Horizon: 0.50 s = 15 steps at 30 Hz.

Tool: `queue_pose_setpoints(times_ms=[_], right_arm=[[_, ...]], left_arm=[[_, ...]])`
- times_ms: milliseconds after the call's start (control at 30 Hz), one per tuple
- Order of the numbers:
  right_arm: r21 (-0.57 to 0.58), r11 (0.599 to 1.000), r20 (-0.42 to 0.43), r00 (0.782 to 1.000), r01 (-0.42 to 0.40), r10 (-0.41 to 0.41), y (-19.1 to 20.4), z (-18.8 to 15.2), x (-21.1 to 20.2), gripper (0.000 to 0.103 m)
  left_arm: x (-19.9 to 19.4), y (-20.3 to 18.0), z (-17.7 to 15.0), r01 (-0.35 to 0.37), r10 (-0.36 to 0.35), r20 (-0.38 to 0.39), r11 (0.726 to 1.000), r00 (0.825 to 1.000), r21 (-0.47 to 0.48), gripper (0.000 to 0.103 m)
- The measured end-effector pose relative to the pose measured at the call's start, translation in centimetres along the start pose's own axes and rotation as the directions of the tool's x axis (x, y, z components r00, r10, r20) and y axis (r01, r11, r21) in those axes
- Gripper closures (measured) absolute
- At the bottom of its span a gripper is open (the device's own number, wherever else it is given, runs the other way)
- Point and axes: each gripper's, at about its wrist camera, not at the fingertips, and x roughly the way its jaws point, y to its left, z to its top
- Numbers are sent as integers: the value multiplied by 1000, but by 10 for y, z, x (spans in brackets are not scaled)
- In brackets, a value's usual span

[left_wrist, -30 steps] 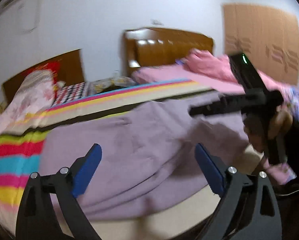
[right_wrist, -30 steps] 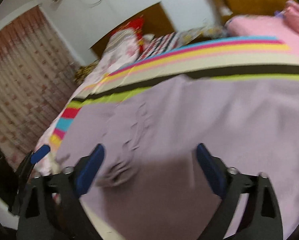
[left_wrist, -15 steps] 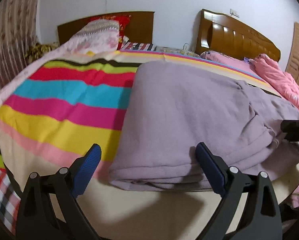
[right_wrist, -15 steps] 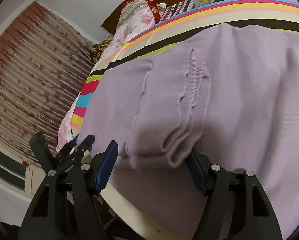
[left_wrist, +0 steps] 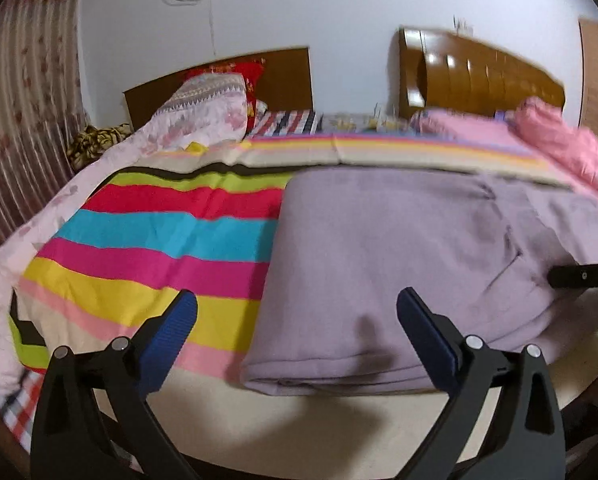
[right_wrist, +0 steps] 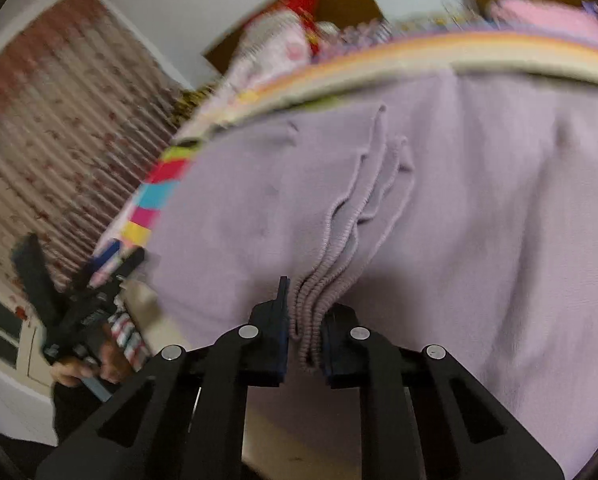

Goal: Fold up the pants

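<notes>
- Clamping onto the ribbed cuffs (right_wrist: 319,300) of the lilac pants (right_wrist: 459,220), the right gripper (right_wrist: 305,344) is showing its fingers pressed tight on the bunched layers at the lower middle of its own view; its jaws have just been closing, from wide apart a second ago to a firm pinch with the fabric between them.
- Hanging released at the bottom of the left view, the left gripper (left_wrist: 297,320) is now facing the folded near edge of the pants (left_wrist: 379,260), whereas a second ago it was looking further to the right, at the other gripper.
- Lying across the striped bedspread (left_wrist: 159,248) on the bed, the pants are filling the middle and right of the left view, near the bed's front edge.
- Judging from this, one end is secured and the other is waiting for a grasp before any fold.
- Looking for brands or writing, nothing readable is showing.
</notes>
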Motion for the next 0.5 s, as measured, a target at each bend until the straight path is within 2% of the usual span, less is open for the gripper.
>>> queue_pose_setpoints(times_ms=[33,67,133,167,200,267,333,433,500], right_arm=[[18,1000,3,1000,-19,19,-5,0,0,94],[18,1000,-4,1000,-12,12,-6,2,-2,92],[-26,997,1,998,68,-68,2,5,-14,67],[-47,990,26,991,135,-133,6,6,-24,50],[-71,982,60,983,177,-173,10,7,-32,38],[-156,956,151,962,250,-227,26,10,-46,38],[-253,930,186,957,267,-224,45,20,-46,38],[-375,895,176,967,241,-187,66,42,-22,38],[-400,896,105,981,193,-164,63,62,7,38]], left_arm=[[10,-2,-3,-11,12,-44,1000,999,14,3],[16,-4,-6,-14,15,-67,1000,998,19,3],[15,-2,-5,-8,9,-65,1000,998,12,3],[9,-1,-1,-4,4,-53,1000,999,16,3],[5,-1,2,-5,6,-38,1000,999,19,3],[-11,2,17,8,-8,19,1000,1000,9,3],[-14,2,37,46,-45,47,999,998,-17,2],[2,-14,61,80,-80,20,997,997,-4,2],[23,-26,65,102,-101,-37,995,994,17,2]])
